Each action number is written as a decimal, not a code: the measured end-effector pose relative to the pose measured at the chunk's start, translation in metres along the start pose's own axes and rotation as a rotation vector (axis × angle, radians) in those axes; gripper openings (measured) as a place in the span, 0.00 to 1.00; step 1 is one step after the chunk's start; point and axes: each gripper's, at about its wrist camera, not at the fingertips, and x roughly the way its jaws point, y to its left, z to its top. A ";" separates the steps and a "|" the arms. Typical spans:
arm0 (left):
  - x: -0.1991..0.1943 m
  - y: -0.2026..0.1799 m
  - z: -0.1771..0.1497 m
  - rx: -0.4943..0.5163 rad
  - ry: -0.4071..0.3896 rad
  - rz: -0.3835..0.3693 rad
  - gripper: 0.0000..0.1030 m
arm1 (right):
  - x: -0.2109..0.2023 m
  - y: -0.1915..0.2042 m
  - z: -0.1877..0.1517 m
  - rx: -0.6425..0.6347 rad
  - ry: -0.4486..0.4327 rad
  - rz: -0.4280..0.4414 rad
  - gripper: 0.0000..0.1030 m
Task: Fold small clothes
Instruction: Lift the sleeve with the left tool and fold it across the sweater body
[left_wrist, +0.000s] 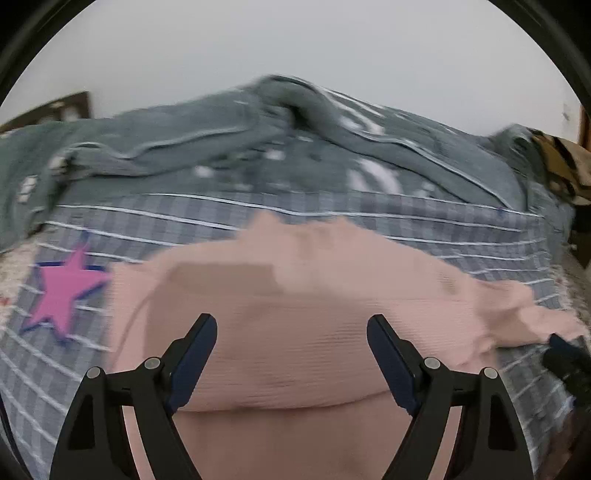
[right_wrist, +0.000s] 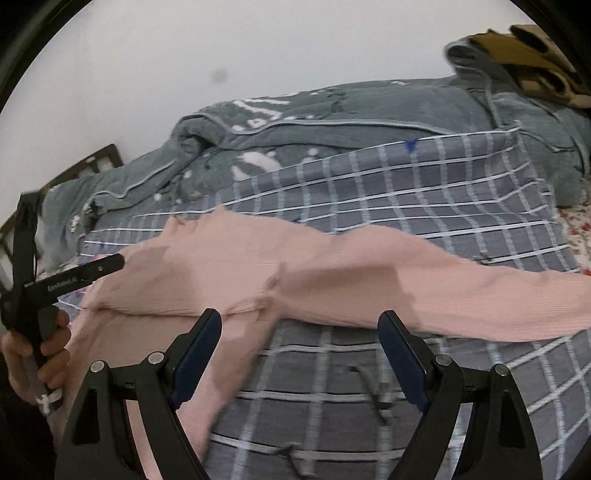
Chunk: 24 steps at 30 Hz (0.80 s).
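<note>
Pink garment (right_wrist: 332, 280) is spread on the checked bedspread (right_wrist: 443, 206), long axis left-right (sleeve trails right). Left gripper (left_wrist: 291, 332) is poised over its body, right gripper (right_wrist: 299, 328) at the lower edge; both gaped wide, nothing gripped

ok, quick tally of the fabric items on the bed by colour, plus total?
Pink: 1, the pink ribbed top, spread across the bed
Grey checked: 1, the checked sheet under it
Grey-green: 1, the rumpled grey-green blanket behind
Tan and black: 1, a patterned cloth at the far corner
Total: 4
</note>
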 end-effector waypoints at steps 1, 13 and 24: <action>-0.001 0.013 -0.001 -0.004 -0.004 0.024 0.80 | 0.003 0.006 0.001 -0.006 0.004 0.015 0.83; 0.028 0.126 -0.014 -0.152 0.047 0.090 0.80 | 0.071 0.054 0.018 -0.100 0.144 -0.102 0.48; 0.033 0.147 -0.024 -0.286 0.023 0.043 0.44 | 0.072 0.038 0.012 -0.057 0.096 -0.137 0.00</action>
